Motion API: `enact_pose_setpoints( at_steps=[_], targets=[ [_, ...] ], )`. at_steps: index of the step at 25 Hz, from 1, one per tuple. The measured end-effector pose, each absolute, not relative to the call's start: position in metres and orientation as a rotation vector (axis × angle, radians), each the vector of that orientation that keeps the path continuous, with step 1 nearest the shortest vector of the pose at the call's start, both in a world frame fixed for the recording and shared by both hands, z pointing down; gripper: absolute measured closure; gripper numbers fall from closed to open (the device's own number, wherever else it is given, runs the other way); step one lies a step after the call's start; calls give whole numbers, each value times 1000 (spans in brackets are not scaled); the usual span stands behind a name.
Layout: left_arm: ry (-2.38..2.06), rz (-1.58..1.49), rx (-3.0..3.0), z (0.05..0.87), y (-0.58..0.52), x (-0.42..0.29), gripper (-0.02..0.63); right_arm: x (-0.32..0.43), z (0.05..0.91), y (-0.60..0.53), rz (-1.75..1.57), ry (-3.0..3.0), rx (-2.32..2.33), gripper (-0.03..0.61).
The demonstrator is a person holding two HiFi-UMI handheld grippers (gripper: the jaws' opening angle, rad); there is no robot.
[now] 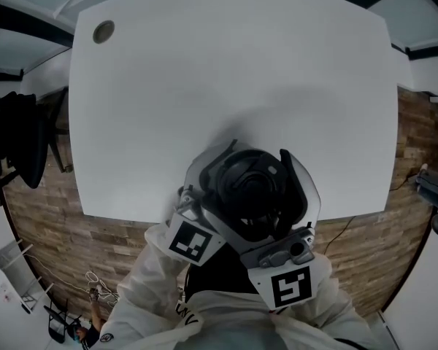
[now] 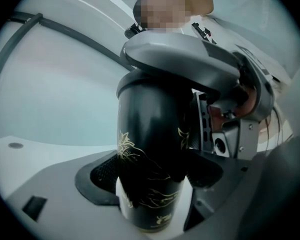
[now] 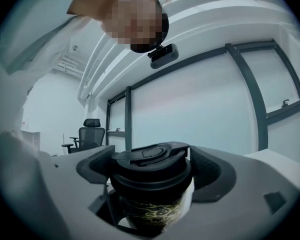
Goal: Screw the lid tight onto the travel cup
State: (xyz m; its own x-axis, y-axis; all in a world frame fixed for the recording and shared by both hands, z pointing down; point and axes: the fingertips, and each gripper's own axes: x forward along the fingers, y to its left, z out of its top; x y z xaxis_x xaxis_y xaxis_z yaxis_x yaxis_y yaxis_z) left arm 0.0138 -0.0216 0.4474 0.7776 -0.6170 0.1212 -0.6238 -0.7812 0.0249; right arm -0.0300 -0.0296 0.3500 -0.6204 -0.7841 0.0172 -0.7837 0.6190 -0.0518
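I hold a black travel cup (image 2: 149,149) with a gold flower pattern up in the air between both grippers, near the head camera. My left gripper (image 2: 151,186) is shut on the cup's lower body. The black lid (image 3: 151,165) sits on the cup's mouth, and my right gripper (image 3: 152,173) is shut around it. From above, in the head view, the lid (image 1: 250,188) shows between the right gripper's grey jaws, over the table's near edge. The right gripper's grey jaw arches over the cup's top in the left gripper view.
A white table (image 1: 226,71) with a round cable hole (image 1: 103,31) at its far left lies below and ahead. Wood-pattern floor (image 1: 66,224) surrounds it. A black office chair (image 3: 87,134) stands at the left.
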Motion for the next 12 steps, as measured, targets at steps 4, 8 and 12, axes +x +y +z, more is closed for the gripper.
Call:
enact_pose_setpoints(
  at_steps=[4,8,12],
  targets=[
    [-902,177,2959,447,-18,15,221,-31,344,-24,-177,2861,-1146,107],
    [-697,174,3031,444,-15,15,221,-28,333,-16,-204,2998,-721,107],
    [-426,186,3087,444,-11,12,219,-34,341,-4,-240,3184,-139,106]
  ],
)
